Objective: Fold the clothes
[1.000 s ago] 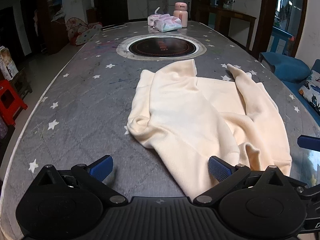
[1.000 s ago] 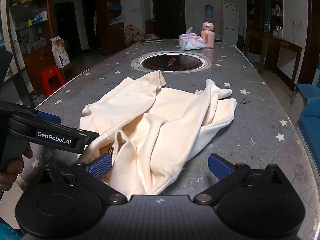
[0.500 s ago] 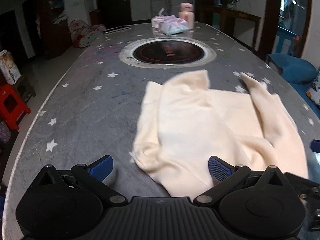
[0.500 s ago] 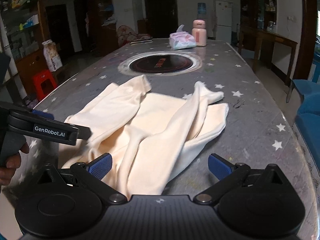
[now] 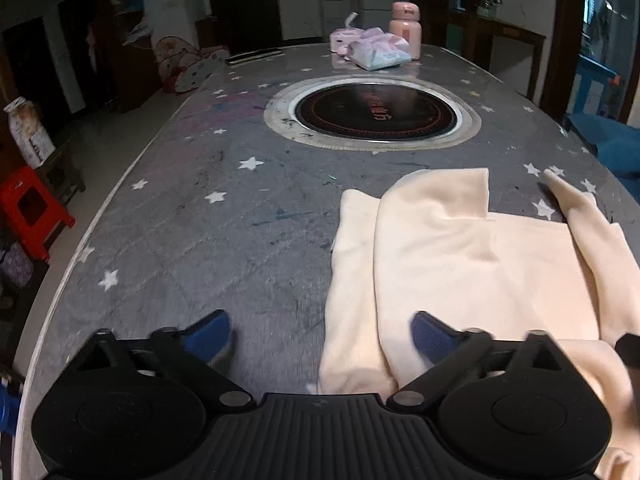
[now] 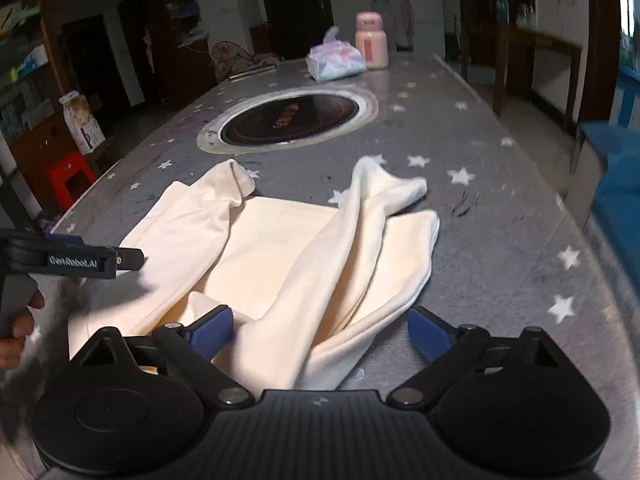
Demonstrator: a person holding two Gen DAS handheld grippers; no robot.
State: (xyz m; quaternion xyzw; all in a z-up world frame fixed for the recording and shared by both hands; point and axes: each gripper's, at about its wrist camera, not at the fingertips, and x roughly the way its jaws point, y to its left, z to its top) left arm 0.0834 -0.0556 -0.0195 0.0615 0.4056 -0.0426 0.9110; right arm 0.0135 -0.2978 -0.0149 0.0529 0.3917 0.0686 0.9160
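A cream long-sleeved garment (image 5: 472, 256) lies crumpled on the grey star-patterned table (image 5: 224, 240), both sleeves thrown across the body. It also shows in the right wrist view (image 6: 296, 256). My left gripper (image 5: 320, 338) is open, low over the garment's near left edge, with its right finger over the cloth. My right gripper (image 6: 320, 330) is open, low over the near hem, the cloth between its fingers. The left gripper also shows at the left of the right wrist view (image 6: 80, 260).
A round black hotplate (image 5: 374, 114) is set into the table's middle. A tissue pack (image 5: 378, 54) and a pink bottle (image 5: 406, 28) stand at the far end. A red stool (image 5: 30, 208) is on the floor left; blue seating (image 6: 616, 184) stands right.
Both grippers have moved forward and lower toward the garment's near edge. The garment now lies flatter and closer to the fingers. Both stay open.
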